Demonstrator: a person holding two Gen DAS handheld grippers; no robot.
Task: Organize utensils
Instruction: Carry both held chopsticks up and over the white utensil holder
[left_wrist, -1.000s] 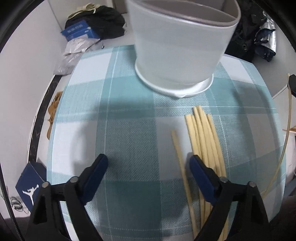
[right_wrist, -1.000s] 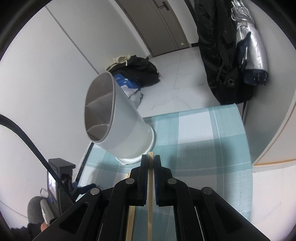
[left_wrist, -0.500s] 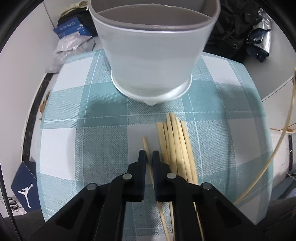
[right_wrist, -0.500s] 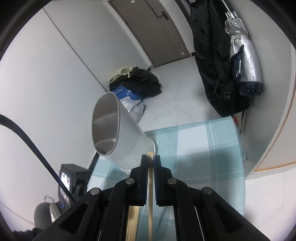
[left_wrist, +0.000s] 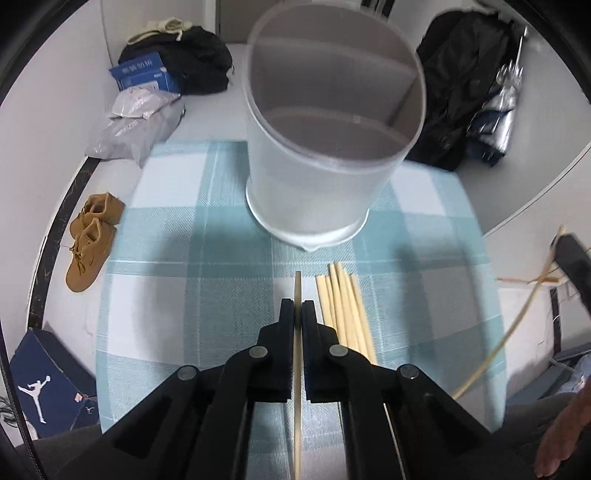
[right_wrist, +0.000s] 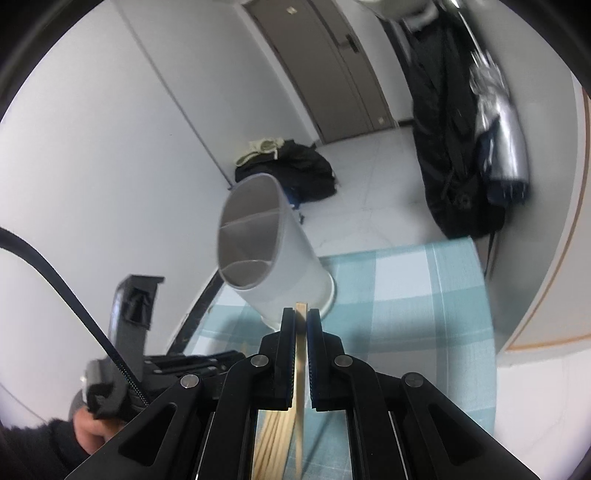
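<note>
A white utensil holder (left_wrist: 325, 155) with inner dividers stands at the far side of a table under a teal checked cloth (left_wrist: 177, 295); it also shows in the right wrist view as the holder (right_wrist: 266, 266). My left gripper (left_wrist: 298, 308) is shut on one wooden chopstick (left_wrist: 297, 288), lifted off the cloth, its tip pointing at the holder. Several more chopsticks (left_wrist: 343, 306) lie in a bundle just right of it. My right gripper (right_wrist: 301, 315) is shut on another chopstick (right_wrist: 300, 332), held above the table, with the loose bundle (right_wrist: 273, 435) below it.
Brown shoes (left_wrist: 92, 240), a dark blue shoebox (left_wrist: 40, 384), plastic bags (left_wrist: 136, 125) and a black bag (left_wrist: 192, 59) lie on the floor left of and beyond the table. Dark coats and an umbrella (right_wrist: 495, 147) hang at the right. A hand (right_wrist: 92, 428) holds the other gripper at lower left.
My left gripper went from wide open to shut on a single chopstick and lifted it off the cloth. The right gripper rose with its chopstick, and the holder now sits lower in its view.
</note>
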